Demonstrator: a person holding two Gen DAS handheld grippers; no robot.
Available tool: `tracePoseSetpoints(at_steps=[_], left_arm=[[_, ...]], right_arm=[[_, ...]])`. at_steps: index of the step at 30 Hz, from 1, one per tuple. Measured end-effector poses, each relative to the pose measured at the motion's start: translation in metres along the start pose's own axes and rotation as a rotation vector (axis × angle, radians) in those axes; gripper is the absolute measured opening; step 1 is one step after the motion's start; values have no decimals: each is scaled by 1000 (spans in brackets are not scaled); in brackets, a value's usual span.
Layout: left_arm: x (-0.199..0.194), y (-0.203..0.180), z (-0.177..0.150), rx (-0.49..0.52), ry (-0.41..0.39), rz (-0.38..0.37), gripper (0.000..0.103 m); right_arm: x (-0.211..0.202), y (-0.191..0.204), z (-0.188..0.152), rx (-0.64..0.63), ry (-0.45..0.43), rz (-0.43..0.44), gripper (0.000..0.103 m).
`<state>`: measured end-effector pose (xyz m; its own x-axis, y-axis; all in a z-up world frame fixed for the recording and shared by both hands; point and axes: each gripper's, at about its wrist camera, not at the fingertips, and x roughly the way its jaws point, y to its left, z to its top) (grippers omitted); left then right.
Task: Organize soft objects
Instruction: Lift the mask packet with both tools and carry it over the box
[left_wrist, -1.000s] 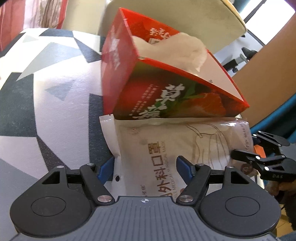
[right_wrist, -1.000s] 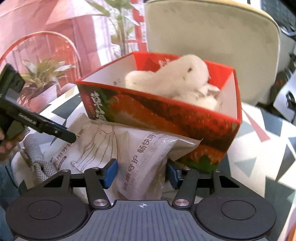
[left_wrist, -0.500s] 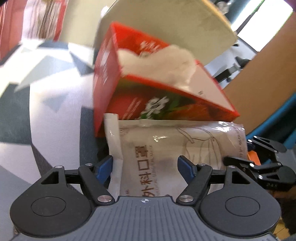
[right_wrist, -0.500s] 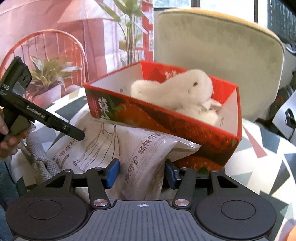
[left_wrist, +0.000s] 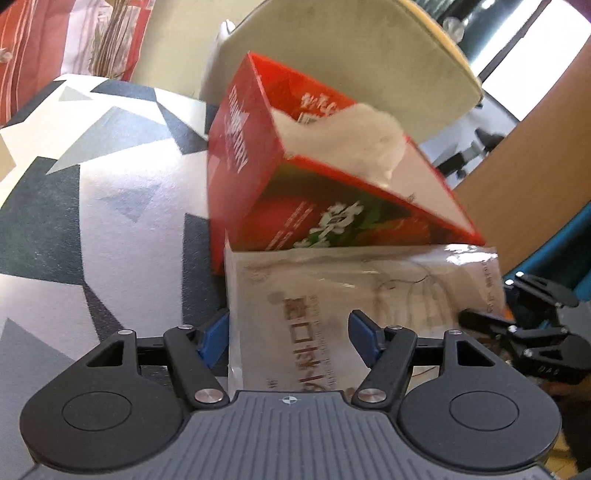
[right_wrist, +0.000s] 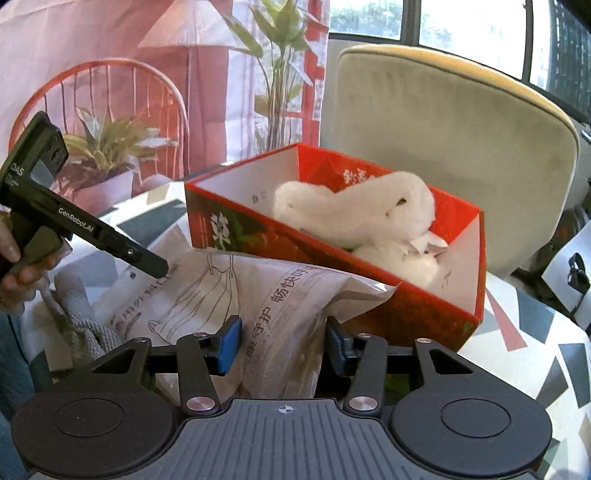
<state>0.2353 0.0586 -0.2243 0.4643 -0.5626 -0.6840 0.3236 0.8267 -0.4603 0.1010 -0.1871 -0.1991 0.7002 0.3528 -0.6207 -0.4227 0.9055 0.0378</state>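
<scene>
**A:** Right wrist view first: the right gripper (right_wrist: 282, 345) has the crinkled end of the mask packet (right_wrist: 258, 295) between its blue pads, and its jaws have just been closing in on it. The plastic bunches up there, so I read it as pinched, though not hard.

**B:** And the left gripper (left_wrist: 290, 334)?

**A:** Its jaws straddle the other end of the packet (left_wrist: 351, 295). They have just been closing a little, but the right pad stands on top of the film, not squeezing it, and the left pad sits at the packet's edge. I'd call it not gripping yet.

**B:** Where is the packet relative to the box?

**A:** It lies on the patterned tabletop (left_wrist: 122, 192), just in front of the red strawberry box (right_wrist: 369, 295), its far edge touching or tucked under the box's near wall. I can't tell which. The white plush toy (right_wrist: 354, 218) is already inside the box.

**B:** What worries you?

**A:** The box looks tipped in the left wrist view. If the packet is wedged beneath it, lifting the packet could tilt the box further and spill the plush. Also, slick film held at one end only may slide out of the pads, or the packet may sag and catch the box rim on the way in.

**B:** Anything nearby to snag?

**A:** A grey knitted cloth (right_wrist: 79, 321) lies beside the packet's left end, near the person's hand (right_wrist: 18, 273); a low sweep could drag it along.
</scene>
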Motion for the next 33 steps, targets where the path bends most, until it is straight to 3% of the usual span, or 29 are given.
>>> tracePoseSetpoints(at_steps=[4, 14, 18, 21, 23, 25, 26, 33], left_arm=[[12, 10, 0, -27, 32, 13, 71], [29, 22, 2, -95, 40, -86, 77], [10, 19, 2, -138, -29, -120, 76], [-14, 9, 6, -93, -80, -129, 74], [-29, 4, 9, -55, -112, -127, 69], [-44, 1, 15, -30, -135, -109, 51], [-47, -1, 18, -26, -143, -103, 48], [-77, -33, 51, 53, -295, -108, 44]], right_arm=[[4, -3, -9, 2, 8, 0, 44], [9, -5, -21, -21, -7, -1, 44], [4, -5, -21, -18, -25, -1, 43], [-4, -4, -19, -23, -45, -6, 42], [-12, -3, -14, -26, -63, -3, 41], [-19, -4, -8, -24, -80, -4, 40], [-23, -5, -3, -17, -85, -5, 40], [-48, -21, 35, 6, -183, -14, 39]])
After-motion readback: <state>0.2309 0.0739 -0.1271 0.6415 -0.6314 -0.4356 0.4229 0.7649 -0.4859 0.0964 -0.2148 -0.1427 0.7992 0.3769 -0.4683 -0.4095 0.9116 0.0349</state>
